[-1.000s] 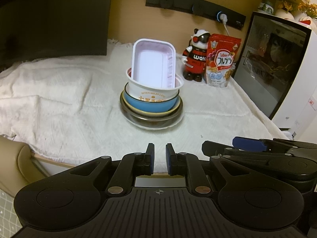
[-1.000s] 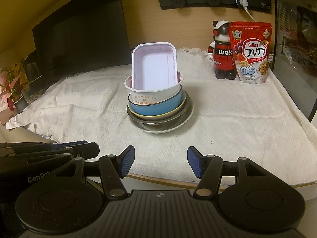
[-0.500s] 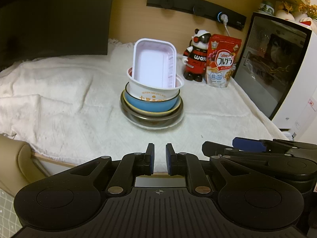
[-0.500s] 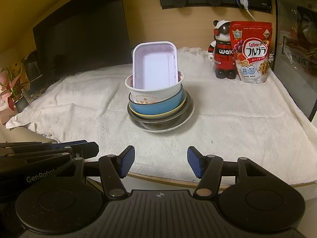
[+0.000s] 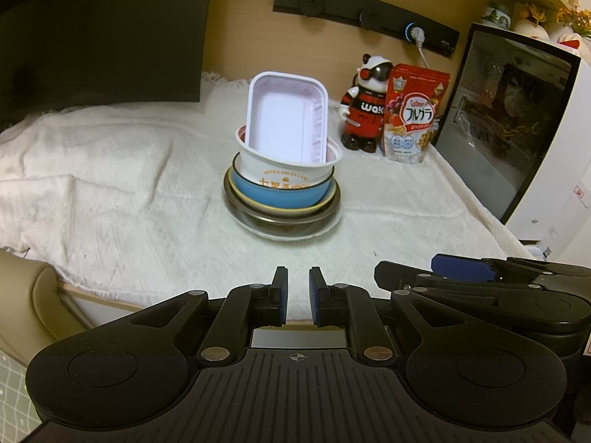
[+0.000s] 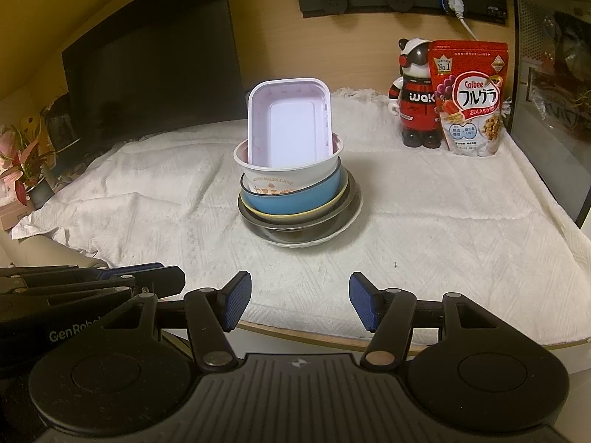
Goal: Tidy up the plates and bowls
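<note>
Rough woven white cloth [image 6: 424,229], glossy plastic tray [image 6: 290,125], smooth blue bowl [image 6: 295,199], shiny (metal-looking) bowl [image 6: 295,230], glossy cereal bag [image 6: 469,99]

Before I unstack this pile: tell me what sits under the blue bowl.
Under the blue bowl nest a yellow-rimmed dish, a dark metal-looking bowl, then a white plate on the white cloth. Their insides are covered, so anything in them stays hidden.

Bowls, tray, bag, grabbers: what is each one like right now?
White tray: tilted on end in the top bowl.
White printed bowl: nested in the blue bowl.
Cereal bag: upright, sealed.
Left gripper: shut, empty.
Right gripper: open, empty.
</note>
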A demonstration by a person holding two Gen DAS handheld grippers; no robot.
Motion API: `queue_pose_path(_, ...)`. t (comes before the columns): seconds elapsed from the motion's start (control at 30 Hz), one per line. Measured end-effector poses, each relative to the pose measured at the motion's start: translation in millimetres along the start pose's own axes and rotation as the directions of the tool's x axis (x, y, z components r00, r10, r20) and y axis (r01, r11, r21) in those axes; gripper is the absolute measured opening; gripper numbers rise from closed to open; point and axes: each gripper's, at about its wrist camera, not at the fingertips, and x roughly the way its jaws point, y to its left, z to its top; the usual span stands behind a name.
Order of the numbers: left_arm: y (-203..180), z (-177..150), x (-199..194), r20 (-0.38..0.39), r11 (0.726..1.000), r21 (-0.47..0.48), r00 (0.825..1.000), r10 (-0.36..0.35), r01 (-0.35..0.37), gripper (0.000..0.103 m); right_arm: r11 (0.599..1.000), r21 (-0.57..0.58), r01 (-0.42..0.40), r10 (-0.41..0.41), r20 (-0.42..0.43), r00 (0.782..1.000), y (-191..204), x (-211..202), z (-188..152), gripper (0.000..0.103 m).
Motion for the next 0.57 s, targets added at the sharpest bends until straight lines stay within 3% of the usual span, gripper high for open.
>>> queue_pose_path(0.37,-0.1,-2.2,-0.2,0.003,1.000,-0.014,1.000,-0.012,0.012,0.015,1.000,-0.011,-0.015,0.016,0.009,1.000,-0.4,-0.8,4.3,0.059)
queue_pose_path(0.57,21.2,3.0,11.8,-0.051,0.997,-0.072,0.999,0.018,-0.022,0.015,1.000,-0.004,-0.026,0.026,-0.001,1.000,0.6,13.5,13.9,0.060)
